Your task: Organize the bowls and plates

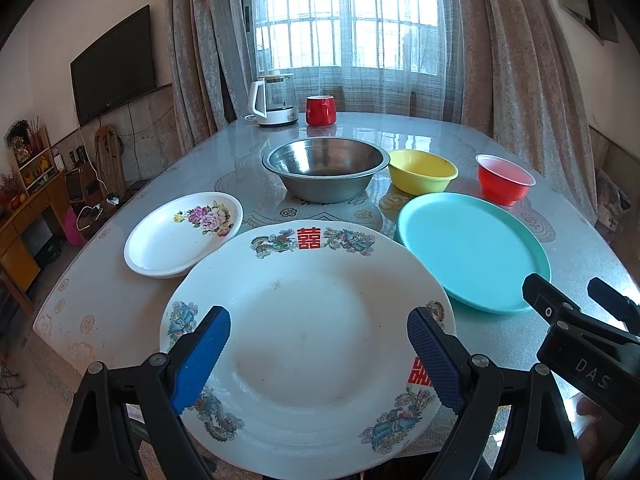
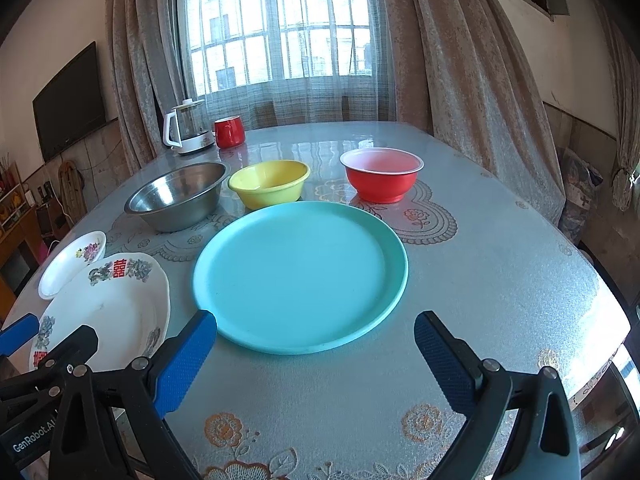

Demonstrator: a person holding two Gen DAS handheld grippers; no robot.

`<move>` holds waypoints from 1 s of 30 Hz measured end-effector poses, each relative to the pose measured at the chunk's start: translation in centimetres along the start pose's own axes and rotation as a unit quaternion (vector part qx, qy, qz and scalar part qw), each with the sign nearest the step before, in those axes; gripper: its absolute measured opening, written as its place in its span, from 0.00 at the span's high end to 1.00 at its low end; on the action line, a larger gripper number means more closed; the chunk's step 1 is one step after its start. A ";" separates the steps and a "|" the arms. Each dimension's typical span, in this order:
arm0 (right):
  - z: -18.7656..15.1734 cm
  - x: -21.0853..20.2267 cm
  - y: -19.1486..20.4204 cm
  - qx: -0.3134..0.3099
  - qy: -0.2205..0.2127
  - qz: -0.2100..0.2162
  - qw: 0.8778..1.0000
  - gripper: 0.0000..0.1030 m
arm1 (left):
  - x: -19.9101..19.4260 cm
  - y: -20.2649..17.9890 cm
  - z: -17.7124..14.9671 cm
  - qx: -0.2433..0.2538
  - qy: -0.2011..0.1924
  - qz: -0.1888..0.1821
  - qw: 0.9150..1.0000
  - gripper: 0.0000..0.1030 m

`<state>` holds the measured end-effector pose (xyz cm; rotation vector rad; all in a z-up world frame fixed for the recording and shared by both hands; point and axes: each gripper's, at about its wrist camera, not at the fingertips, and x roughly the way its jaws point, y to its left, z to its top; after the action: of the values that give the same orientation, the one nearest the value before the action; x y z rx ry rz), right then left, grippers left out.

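My left gripper stands open above a large white plate with red characters and bird patterns, near the table's front edge. A small white flowered plate lies behind it to the left. My right gripper is open just in front of a teal plate. Behind the plates sit a steel bowl, a yellow bowl and a red bowl. The large white plate and the flowered plate also show at the left of the right wrist view. Neither gripper holds anything.
A white electric kettle and a red cup stand at the table's far edge by the curtained window. A TV hangs on the left wall. The patterned tablecloth covers the table to the right of the teal plate.
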<state>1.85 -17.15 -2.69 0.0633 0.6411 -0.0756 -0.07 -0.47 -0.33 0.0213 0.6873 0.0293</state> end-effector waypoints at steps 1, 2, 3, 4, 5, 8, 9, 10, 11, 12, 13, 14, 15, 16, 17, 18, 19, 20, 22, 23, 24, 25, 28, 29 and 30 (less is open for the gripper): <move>0.0 0.0 0.0 0.001 0.000 0.000 1.000 0.02 | 0.0 0.0 0.0 0.000 0.000 0.000 1.000 0.12; 0.0 0.0 -0.1 0.001 0.000 0.000 1.000 0.02 | 0.0 0.0 0.0 0.000 0.000 0.000 1.000 0.12; 0.0 0.0 -0.1 0.002 0.000 0.000 1.000 0.02 | 0.0 0.0 0.0 0.000 0.000 0.000 1.000 0.12; 0.0 0.0 -0.1 0.002 0.000 0.000 1.000 0.02 | 0.0 0.0 0.0 0.000 0.000 0.001 1.000 0.12; 0.0 0.0 -0.1 0.002 0.000 0.000 1.000 0.02 | 0.0 0.0 0.0 0.000 0.000 0.000 1.000 0.12; -0.1 0.0 -0.3 0.003 0.000 0.000 1.000 0.02 | 0.0 0.0 0.0 0.000 0.001 -0.001 1.000 0.12; -0.1 0.0 -0.4 0.003 0.000 -0.001 1.000 0.02 | 0.0 -0.1 0.0 0.001 0.001 0.000 1.000 0.12; -0.1 0.0 -0.4 0.003 0.000 -0.001 1.000 0.02 | 0.0 -0.1 -0.1 0.001 0.001 -0.001 1.000 0.12; -0.1 0.0 -0.4 0.003 0.000 -0.001 1.000 0.02 | 0.0 -0.1 0.0 0.001 0.001 -0.001 1.000 0.12; -0.1 0.0 -0.4 0.004 0.000 0.000 1.000 0.02 | 0.1 -0.1 -0.1 0.001 0.001 -0.001 1.000 0.12; -0.1 0.0 -0.4 0.004 0.000 -0.001 1.000 0.02 | 0.1 -0.1 -0.1 0.001 0.001 -0.001 1.000 0.12; -0.1 0.0 -0.4 0.004 0.000 -0.001 1.000 0.02 | 0.1 -0.1 -0.1 0.001 0.001 -0.001 1.000 0.12; -0.1 0.0 -0.4 0.004 0.000 -0.001 1.000 0.02 | 0.1 -0.1 -0.1 0.001 0.001 -0.001 1.000 0.12; -0.1 0.0 -0.5 0.004 0.000 -0.001 1.000 0.02 | 0.1 -0.1 -0.1 0.001 0.002 -0.002 1.000 0.12; 0.0 0.0 -0.4 0.005 0.001 -0.001 1.000 0.02 | 0.0 -0.1 -0.1 0.001 0.002 -0.002 1.000 0.12; -0.1 0.0 -0.4 0.005 0.000 -0.001 1.000 0.02 | 0.1 -0.1 -0.1 0.001 0.002 -0.002 1.000 0.12; 0.0 0.0 -0.5 0.005 0.000 -0.001 1.000 0.02 | 0.0 -0.1 -0.1 0.001 0.002 -0.002 1.000 0.12; -0.1 0.0 -0.4 0.004 0.000 -0.001 1.000 0.02 | 0.0 -0.1 -0.1 0.002 0.001 -0.002 1.000 0.12; -0.1 0.0 -0.5 0.005 -0.001 -0.002 1.000 0.02 | 0.1 -0.2 -0.1 0.004 0.001 -0.001 1.000 0.12; -0.1 0.1 -0.6 0.006 -0.001 -0.002 1.000 0.02 | 0.1 -0.3 -0.1 0.005 0.002 -0.002 1.000 0.12; -0.1 0.2 -0.6 0.007 0.000 -0.002 1.000 0.02 | 0.1 -0.3 -0.1 0.005 0.003 -0.003 1.000 0.12; -0.1 0.2 -0.7 0.008 0.001 -0.001 1.000 0.02 | 0.1 -0.4 -0.1 0.006 0.003 -0.003 1.000 0.12; -0.1 0.4 -0.9 0.011 0.004 0.000 1.000 0.02 | 0.3 -0.6 0.2 0.011 0.008 -0.010 1.000 0.12; -0.1 0.4 -1.0 0.012 0.004 0.003 1.000 0.02 | 0.3 -0.6 0.3 0.014 0.010 -0.015 1.000 0.12; 0.0 0.5 -1.2 0.012 0.005 0.007 1.000 0.02 | 0.4 -0.7 0.5 0.017 0.013 -0.020 1.000 0.12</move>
<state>2.16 -18.33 -3.00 0.0924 0.6491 -0.0689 0.62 -1.13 -0.21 0.0390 0.7142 -0.0204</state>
